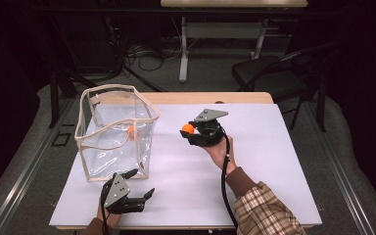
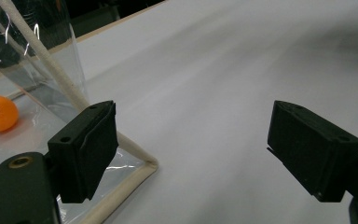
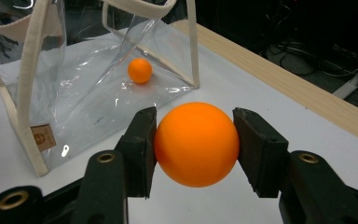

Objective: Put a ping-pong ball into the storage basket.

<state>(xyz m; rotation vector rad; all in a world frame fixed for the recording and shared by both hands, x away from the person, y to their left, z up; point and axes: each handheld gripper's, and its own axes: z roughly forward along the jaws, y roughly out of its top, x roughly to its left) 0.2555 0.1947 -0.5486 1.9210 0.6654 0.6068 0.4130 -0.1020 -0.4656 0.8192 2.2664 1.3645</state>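
My right gripper (image 1: 191, 133) is raised over the middle of the white table and is shut on an orange ball (image 1: 188, 129). In the right gripper view the ball (image 3: 196, 143) sits squeezed between both black pads. A clear plastic bag (image 1: 115, 132) with cream trim stands open to the left, and a second orange ball (image 1: 131, 131) lies on its bottom, also seen as the ball inside the bag (image 3: 140, 70). My left gripper (image 1: 142, 183) rests low at the front left, open and empty, just in front of the bag's near corner (image 2: 140, 163).
The white tabletop (image 1: 254, 161) spreads to the right of my hands. A wooden table edge (image 1: 200, 98) runs along the back. Beyond it stand a black chair (image 1: 269, 73), another table's legs and cables on the floor.
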